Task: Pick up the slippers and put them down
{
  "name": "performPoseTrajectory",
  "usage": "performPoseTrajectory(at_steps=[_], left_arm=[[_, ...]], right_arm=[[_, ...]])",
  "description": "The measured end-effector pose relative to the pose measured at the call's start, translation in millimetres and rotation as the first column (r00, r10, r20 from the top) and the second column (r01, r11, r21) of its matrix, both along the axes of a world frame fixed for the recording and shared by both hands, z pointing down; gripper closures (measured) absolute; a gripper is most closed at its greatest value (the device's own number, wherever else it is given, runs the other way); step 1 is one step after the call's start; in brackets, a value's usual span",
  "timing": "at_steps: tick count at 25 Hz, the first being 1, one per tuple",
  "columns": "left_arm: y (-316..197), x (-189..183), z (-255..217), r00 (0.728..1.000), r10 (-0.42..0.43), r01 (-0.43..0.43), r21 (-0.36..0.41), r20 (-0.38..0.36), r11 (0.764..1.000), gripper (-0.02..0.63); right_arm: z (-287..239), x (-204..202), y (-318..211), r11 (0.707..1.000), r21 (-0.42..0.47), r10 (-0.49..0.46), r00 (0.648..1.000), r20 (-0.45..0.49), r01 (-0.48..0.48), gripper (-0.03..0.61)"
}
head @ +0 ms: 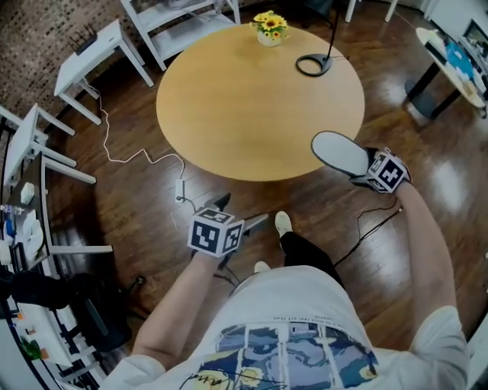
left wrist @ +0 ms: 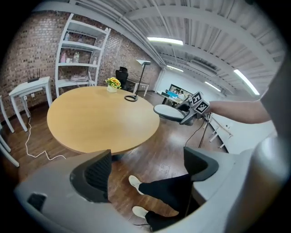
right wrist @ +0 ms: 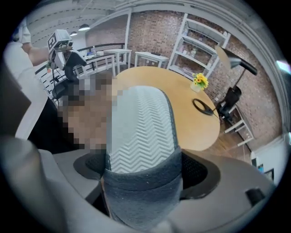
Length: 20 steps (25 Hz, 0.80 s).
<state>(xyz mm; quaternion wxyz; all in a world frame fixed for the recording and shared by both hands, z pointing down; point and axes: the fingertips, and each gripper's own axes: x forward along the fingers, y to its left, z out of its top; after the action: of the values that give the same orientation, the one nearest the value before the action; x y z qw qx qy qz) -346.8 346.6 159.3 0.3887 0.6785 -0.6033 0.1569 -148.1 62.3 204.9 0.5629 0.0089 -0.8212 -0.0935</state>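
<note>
One grey slipper (head: 340, 152) with a pale zig-zag sole hangs in the air, sole up, over the right edge of the round wooden table (head: 244, 107). My right gripper (head: 364, 174) is shut on its dark fabric end. In the right gripper view the slipper (right wrist: 141, 132) fills the space between the jaws of the right gripper (right wrist: 141, 173). My left gripper (head: 238, 213) is low in front of the table, above the floor. It is open and empty (left wrist: 148, 168). From the left gripper view the slipper (left wrist: 167, 112) shows at the table's right. I see no second slipper.
A pot of yellow flowers (head: 269, 29) and a black lamp base (head: 313, 65) stand at the table's far side. White side tables (head: 90, 57) and a shelf unit (head: 179, 23) stand around it. A white cable (head: 137, 156) runs over the wooden floor. The person's white shoes (head: 283, 223) are below.
</note>
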Motion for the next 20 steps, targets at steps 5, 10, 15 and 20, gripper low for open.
performPoseTrajectory(at_steps=[5, 10, 15, 20], left_arm=[[-16.3, 45.7, -8.4, 0.996, 0.085, -0.085, -0.001, 0.007, 0.996, 0.118], [-56.1, 86.8, -2.2, 0.983, 0.179, -0.178, -0.034, 0.029, 0.984, 0.118], [-134.7, 149.9, 17.9, 0.960, 0.278, -0.273, -0.100, 0.043, 0.957, 0.118], [-216.6, 235.5, 60.5, 0.901, 0.430, -0.414, -0.181, 0.058, 0.892, 0.118]], right_arm=[[-5.8, 106.9, -8.0, 0.986, -0.009, 0.165, 0.986, -0.002, -0.165, 0.079], [18.8, 186.6, -35.4, 0.950, -0.026, 0.312, 0.950, 0.010, -0.312, 0.078], [70.4, 245.5, -75.3, 0.912, -0.092, 0.403, 0.915, 0.005, -0.400, 0.078], [137.8, 297.2, -128.5, 0.863, -0.125, 0.494, 0.869, 0.010, -0.489, 0.078]])
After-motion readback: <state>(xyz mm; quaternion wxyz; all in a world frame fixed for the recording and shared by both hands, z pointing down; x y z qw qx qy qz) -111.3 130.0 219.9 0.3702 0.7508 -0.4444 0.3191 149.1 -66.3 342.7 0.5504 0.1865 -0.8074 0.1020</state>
